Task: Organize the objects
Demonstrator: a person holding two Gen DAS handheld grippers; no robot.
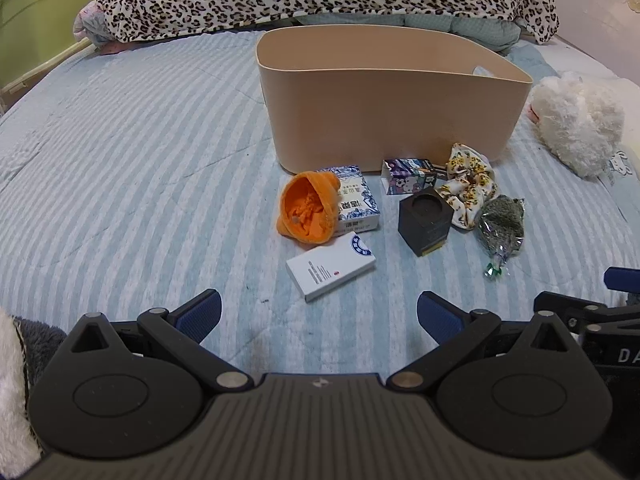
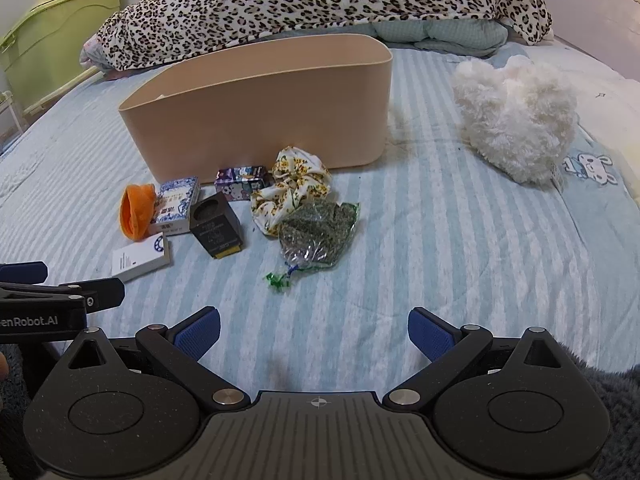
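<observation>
Clutter (image 1: 400,216) fronts beige bin (image 1: 384,116) on striped bedspread (image 1: 140,168) — both grippers' jaws apart, empty.

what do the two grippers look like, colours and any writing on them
Both the left gripper and right gripper share one build: matte black linkage arms with silver pivot pins, round black housings, a ribbed grey body, and blue textured fingers. White lettering on the left one's side reads "enRobot.AI".
</observation>
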